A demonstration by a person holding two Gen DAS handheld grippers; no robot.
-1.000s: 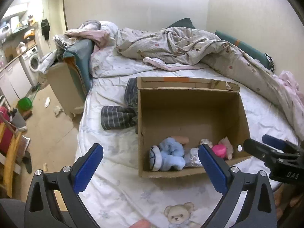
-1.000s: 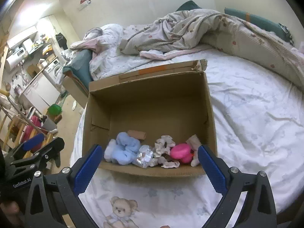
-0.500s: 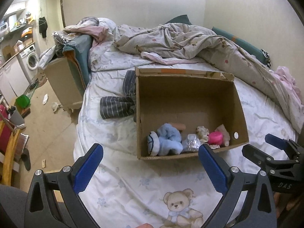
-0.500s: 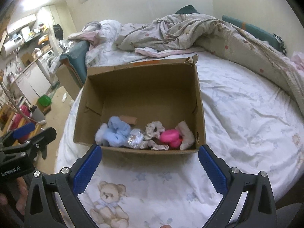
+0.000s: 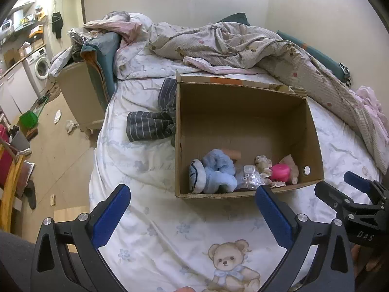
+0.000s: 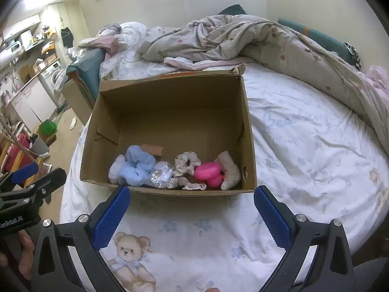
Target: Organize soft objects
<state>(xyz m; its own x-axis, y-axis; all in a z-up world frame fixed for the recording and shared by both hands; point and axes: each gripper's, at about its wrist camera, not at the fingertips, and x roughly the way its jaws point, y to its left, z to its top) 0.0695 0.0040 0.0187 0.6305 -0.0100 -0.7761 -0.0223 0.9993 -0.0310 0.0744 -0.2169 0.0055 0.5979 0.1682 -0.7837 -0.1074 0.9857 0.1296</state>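
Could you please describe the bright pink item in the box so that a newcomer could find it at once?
Start at the open cardboard box on the bed. The soft things lie along its near wall, and the pink item lies near the right end, between a cream scrunchie and a pale cloth. It alone is vivid pink, rounded and smooth.

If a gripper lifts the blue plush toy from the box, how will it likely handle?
The blue plush toy looks fluffy and slumped, so it will probably squash and droop when pinched. It is likely light for its bulk. Lying against the crinkly clear packet in the cardboard box, it may drag that along.
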